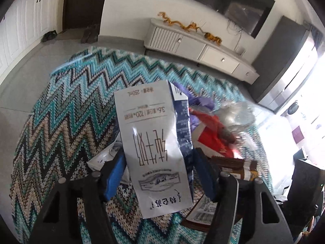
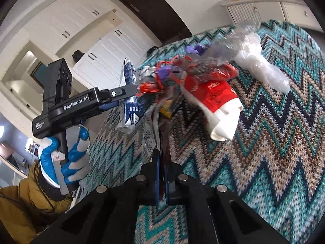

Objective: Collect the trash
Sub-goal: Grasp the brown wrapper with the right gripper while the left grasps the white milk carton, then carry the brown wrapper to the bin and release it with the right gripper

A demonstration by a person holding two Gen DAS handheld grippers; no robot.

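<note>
My left gripper (image 1: 160, 172) is shut on a white and blue milk carton (image 1: 154, 142), held upright above the zigzag rug (image 1: 67, 118). The right wrist view shows that gripper (image 2: 130, 93) and the carton (image 2: 130, 105) at left. My right gripper (image 2: 161, 162) is shut on a thin dark wrapper (image 2: 162, 126) that rises from between its blue pads. Beyond lies a trash pile: a red and white paper cup (image 2: 219, 101), purple scraps (image 2: 195, 49) and clear crumpled plastic (image 2: 258, 65). The left wrist view shows the cup (image 1: 211, 134) and a brown wrapper (image 1: 235, 168).
A white low cabinet (image 1: 203, 48) with gold dragon ornaments (image 1: 189, 26) stands against the far wall. A dark door (image 1: 85, 4) and white cupboards (image 1: 24, 24) are at left. Grey floor (image 1: 24, 69) surrounds the rug. The person's gloved hand (image 2: 67, 154) holds the left gripper's handle.
</note>
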